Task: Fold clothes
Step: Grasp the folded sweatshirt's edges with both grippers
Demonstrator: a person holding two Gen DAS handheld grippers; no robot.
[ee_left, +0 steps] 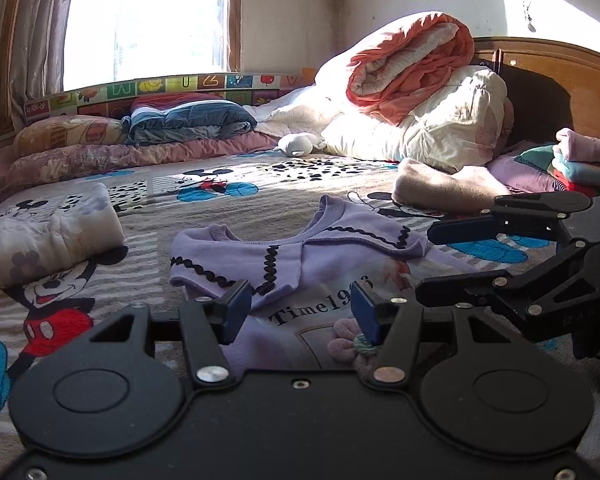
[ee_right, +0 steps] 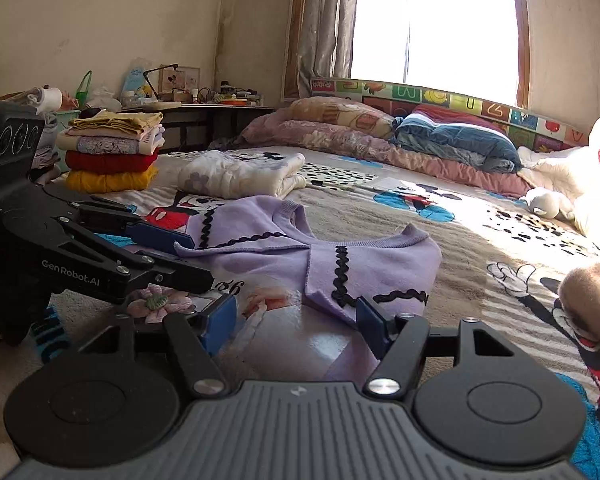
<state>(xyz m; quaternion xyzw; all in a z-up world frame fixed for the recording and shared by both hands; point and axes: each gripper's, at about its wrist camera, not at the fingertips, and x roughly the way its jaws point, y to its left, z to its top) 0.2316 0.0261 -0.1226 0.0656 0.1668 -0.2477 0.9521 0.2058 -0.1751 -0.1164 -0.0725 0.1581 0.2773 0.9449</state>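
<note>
Lying flat on the cartoon-print bed (ee_left: 228,204), collar toward the far side, the lilac sweater (ee_left: 312,268) sits just beyond both grippers. The left gripper (ee_left: 302,310) hovers over its printed chest with fingers spread wide, holding nothing; the right gripper (ee_right: 296,326) is likewise wide apart and empty. A stack of folded clothes (ee_right: 110,152) stands far left.
</note>
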